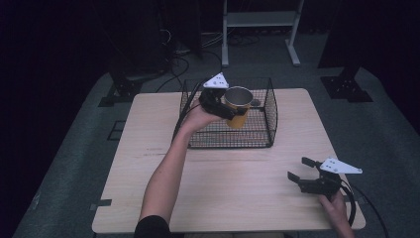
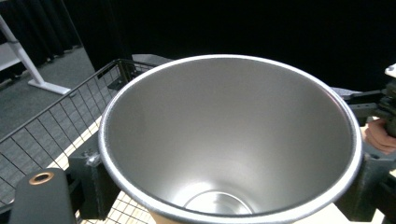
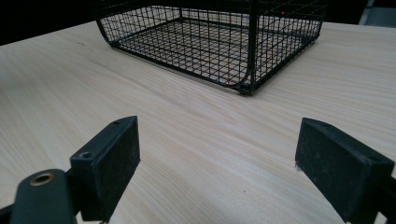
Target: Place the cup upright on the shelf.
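Note:
A yellow cup [image 1: 238, 103] with a steel inside hangs over the black wire basket [image 1: 271, 116], tilted a little, its mouth up. My left gripper [image 1: 225, 106] is shut on its wall from the left side. In the left gripper view the cup's steel inside [image 2: 229, 140] opens between the two fingers [image 2: 91, 179], with the basket's mesh [image 2: 46, 130] behind at left. My right gripper [image 1: 299, 168] rests open near the table's front right corner, and in the right gripper view [image 3: 217, 168] there is only bare wood between its jaws.
The light wooden table [image 1: 148, 163] carries the basket at its back middle. The basket's floor [image 3: 210, 42] holds nothing in the right gripper view. A white frame stand [image 1: 260, 29] and cables lie on the dark floor beyond the table. The person's other hand [image 2: 379, 136] appears at the right edge.

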The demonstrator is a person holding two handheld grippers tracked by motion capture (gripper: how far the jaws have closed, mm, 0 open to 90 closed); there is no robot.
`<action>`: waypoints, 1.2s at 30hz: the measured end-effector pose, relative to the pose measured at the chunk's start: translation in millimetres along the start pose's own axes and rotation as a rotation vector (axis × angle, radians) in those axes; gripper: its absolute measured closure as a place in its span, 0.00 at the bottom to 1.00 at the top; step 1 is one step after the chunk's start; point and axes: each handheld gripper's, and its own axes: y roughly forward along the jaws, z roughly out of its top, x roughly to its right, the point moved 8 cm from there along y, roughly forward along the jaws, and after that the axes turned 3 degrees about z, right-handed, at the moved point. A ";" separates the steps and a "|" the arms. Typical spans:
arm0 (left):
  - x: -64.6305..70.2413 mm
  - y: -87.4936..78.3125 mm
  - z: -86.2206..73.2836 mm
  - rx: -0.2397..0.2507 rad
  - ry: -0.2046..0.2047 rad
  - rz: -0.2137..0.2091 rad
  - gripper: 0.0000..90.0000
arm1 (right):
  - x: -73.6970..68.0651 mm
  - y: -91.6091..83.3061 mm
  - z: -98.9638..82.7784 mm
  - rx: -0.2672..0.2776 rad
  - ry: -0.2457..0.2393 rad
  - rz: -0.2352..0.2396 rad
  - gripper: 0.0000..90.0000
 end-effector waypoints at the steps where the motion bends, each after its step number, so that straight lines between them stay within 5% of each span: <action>1: -1.8 1.4 0.4 0.007 -0.002 0.005 0.15 | 0.0 0.0 0.0 0.000 0.000 0.000 0.14; 36: -46.8 55.4 -45.3 -0.100 -0.133 0.019 0.15 | 0.4 -0.9 0.7 0.013 0.007 0.010 0.14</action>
